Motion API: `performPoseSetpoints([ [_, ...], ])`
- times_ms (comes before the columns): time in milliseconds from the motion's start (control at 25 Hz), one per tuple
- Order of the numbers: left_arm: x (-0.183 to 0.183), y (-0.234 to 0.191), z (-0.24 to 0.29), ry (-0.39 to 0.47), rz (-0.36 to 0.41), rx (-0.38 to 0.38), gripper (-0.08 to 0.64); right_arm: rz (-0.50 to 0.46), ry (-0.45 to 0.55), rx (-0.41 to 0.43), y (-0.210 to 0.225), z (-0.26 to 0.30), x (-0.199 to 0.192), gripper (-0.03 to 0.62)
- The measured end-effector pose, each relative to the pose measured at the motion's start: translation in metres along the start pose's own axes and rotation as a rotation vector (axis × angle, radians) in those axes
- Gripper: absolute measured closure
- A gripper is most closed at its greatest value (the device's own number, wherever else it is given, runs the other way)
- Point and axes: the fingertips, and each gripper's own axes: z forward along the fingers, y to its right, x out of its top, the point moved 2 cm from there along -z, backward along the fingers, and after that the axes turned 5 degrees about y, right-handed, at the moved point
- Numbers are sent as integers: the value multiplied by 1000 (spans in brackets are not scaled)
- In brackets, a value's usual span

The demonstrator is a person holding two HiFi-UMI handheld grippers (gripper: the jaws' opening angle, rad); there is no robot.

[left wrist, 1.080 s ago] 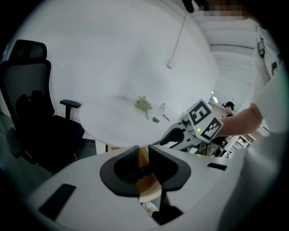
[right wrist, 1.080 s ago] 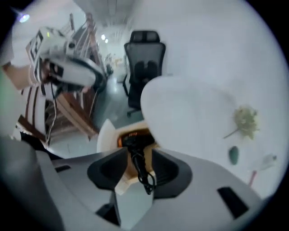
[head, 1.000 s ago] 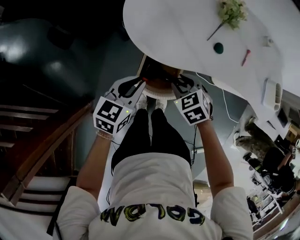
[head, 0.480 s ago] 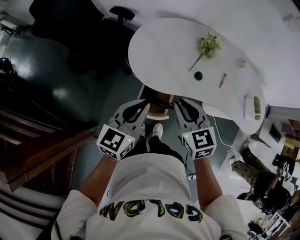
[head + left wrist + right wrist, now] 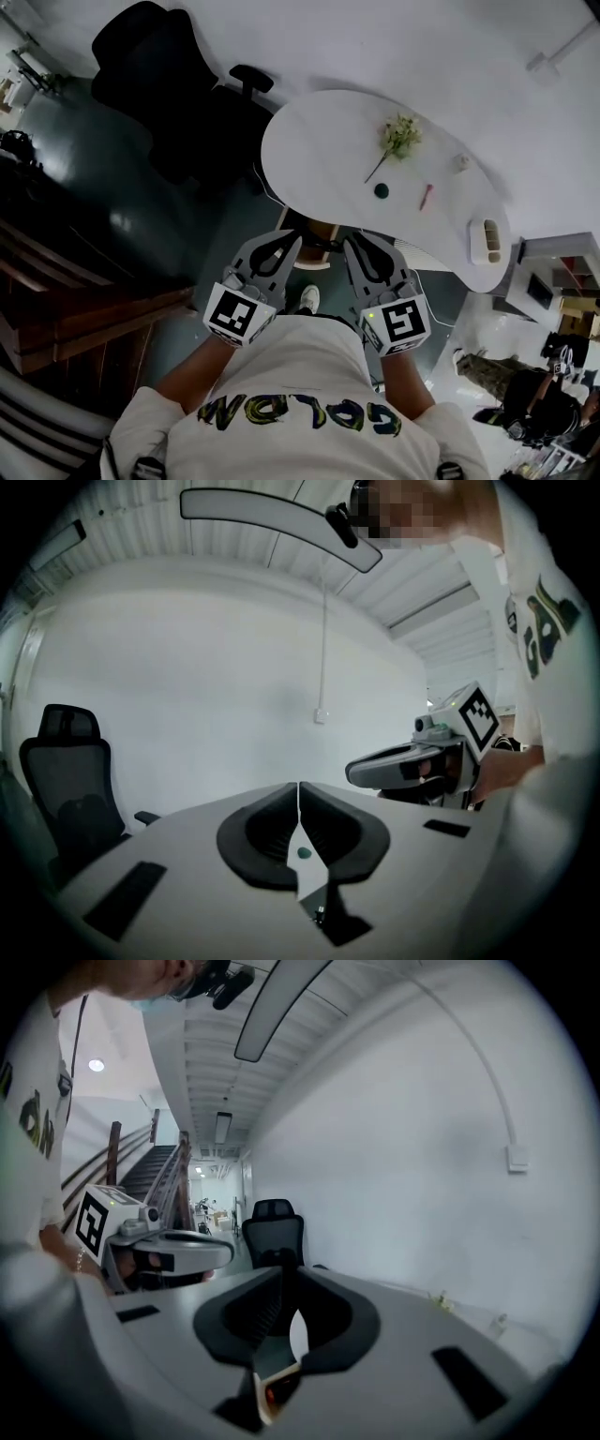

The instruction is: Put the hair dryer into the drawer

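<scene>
Here we are with both tools held level at chest height, side by side in front of the white shirt. The left gripper (image 5: 289, 238) has just been closing and its jaws are pressed together now, with nothing between them. The right gripper (image 5: 351, 240) has just been closing as well; its tips meet and it carries nothing either. Each gripper view catches the other tool beside it, with the bare wall beyond. From the head view, both tips point toward the near edge of the white table (image 5: 319, 150), and the two tools are close together but not touching. On the tabletop we spot a green sprig (image 5: 397, 139), and near it a small dark round object (image 5: 381, 190) and a slim red stick (image 5: 426, 195). A white slotted box (image 5: 486, 240) sits well apart at the far right end. A black office chair (image 5: 169, 84) stands at the table's left, and wooden stairs (image 5: 84, 319) fill the lower left. As for the hair dryer, no view shows it, so we cannot tell where it is. A tan piece (image 5: 317, 232) peeks out under the table edge between the two tips, but we cannot tell whether it is the drawer.
</scene>
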Motion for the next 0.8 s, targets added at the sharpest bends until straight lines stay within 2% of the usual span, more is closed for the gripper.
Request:
performPoseSetpoints([
  [200, 34, 1, -18, 65, -28, 35, 545, -16, 55, 3, -13, -14, 30, 535],
  [320, 51, 3, -27, 102, -14, 54, 545, -36, 84, 5, -21, -20, 47, 537],
  [440, 67, 10, -30, 121, 20, 35, 545, -54, 99, 12, -27, -23, 59, 545],
  [600, 76, 14, -25, 127, 18, 5, 545, -67, 109, 3, -29, -21, 66, 557],
  [800, 77, 11, -20, 152, 17, 3, 545, -52, 130, 2, -30, -17, 71, 563],
])
